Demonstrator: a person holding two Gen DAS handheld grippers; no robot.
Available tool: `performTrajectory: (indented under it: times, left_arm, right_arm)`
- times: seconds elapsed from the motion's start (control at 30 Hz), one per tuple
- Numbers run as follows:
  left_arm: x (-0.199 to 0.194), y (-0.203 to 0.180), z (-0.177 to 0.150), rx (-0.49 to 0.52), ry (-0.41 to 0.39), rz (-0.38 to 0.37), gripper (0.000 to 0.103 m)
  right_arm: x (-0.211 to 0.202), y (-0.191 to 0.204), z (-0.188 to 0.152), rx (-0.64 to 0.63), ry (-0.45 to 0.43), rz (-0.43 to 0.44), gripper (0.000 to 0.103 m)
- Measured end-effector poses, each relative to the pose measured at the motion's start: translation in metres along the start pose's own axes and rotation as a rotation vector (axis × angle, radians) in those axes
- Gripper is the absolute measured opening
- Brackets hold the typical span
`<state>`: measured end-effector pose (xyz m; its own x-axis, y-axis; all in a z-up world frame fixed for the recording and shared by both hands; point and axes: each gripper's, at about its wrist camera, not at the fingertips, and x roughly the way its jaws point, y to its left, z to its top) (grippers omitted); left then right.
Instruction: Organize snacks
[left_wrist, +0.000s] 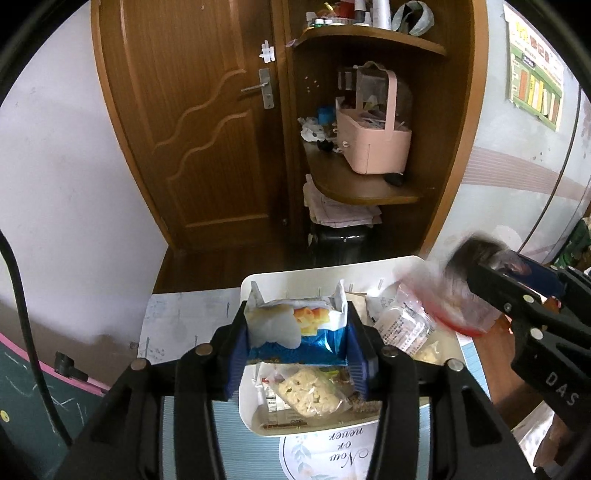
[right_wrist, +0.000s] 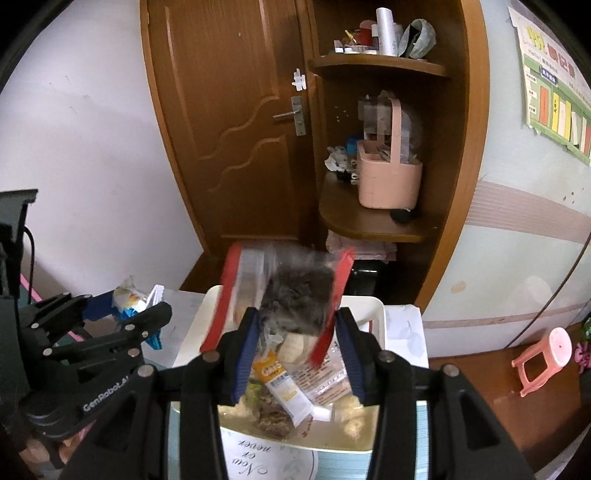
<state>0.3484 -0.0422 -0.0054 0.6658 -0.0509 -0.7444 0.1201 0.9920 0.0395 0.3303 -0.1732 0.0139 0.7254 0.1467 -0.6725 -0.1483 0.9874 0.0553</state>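
My left gripper (left_wrist: 296, 315) is shut on a blue-and-white snack packet (left_wrist: 317, 343), held above the near end of a white tray (left_wrist: 258, 277). Several snack packets lie in the tray, among them a clear pack of pale crisps (left_wrist: 314, 395) and an orange-labelled bar (right_wrist: 275, 373). My right gripper (right_wrist: 297, 321) is shut on a clear red-edged packet (right_wrist: 295, 291) with dark contents, blurred, raised over the tray (right_wrist: 369, 306). In the left wrist view this red-edged packet (left_wrist: 450, 295) and the right gripper (left_wrist: 487, 295) hang over the tray's right side. The left gripper (right_wrist: 133, 314) shows at the left.
The tray rests on a striped mat with a "Now or never" placemat (left_wrist: 332, 450) at its near edge. Beyond it are a wooden door (left_wrist: 207, 129) and corner shelves with a pink basket (left_wrist: 373, 144). A pink stool (right_wrist: 546, 354) stands on the brown surface at right.
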Motion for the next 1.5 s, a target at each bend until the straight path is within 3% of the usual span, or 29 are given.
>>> performTrajectory:
  times: [0.03,0.1,0.2,0.37,1.03,1.23,1.5]
  left_arm:
    - [0.002,0.001,0.001,-0.004,0.002,-0.005,0.058]
    - [0.003,0.003,0.0,-0.014,0.001,-0.01,0.08]
    - [0.007,0.005,-0.001,-0.022,0.005,-0.013,0.092]
    - [0.017,0.005,-0.003,-0.011,0.047,-0.026,0.092]
    - [-0.003,0.006,-0.023,0.021,0.048,-0.083,0.092]
    - [-0.024,0.015,-0.053,0.017,0.069,-0.119,0.092]
    - [-0.075,0.033,-0.117,0.02,0.095,-0.115,0.092]
  right_arm:
    - [0.002,0.0,0.001,-0.001,-0.001,-0.008,0.044]
    - [0.006,0.0,0.002,-0.007,-0.006,-0.035,0.044]
    - [0.011,-0.001,0.002,-0.002,0.0,-0.06,0.044]
    - [0.016,-0.005,-0.003,0.02,0.017,-0.057,0.048]
    - [-0.002,0.008,-0.034,0.102,0.058,-0.112,0.052]
    - [-0.02,0.018,-0.058,0.159,0.072,-0.131,0.056]
    - [-0.057,0.047,-0.126,0.213,0.147,-0.083,0.058]
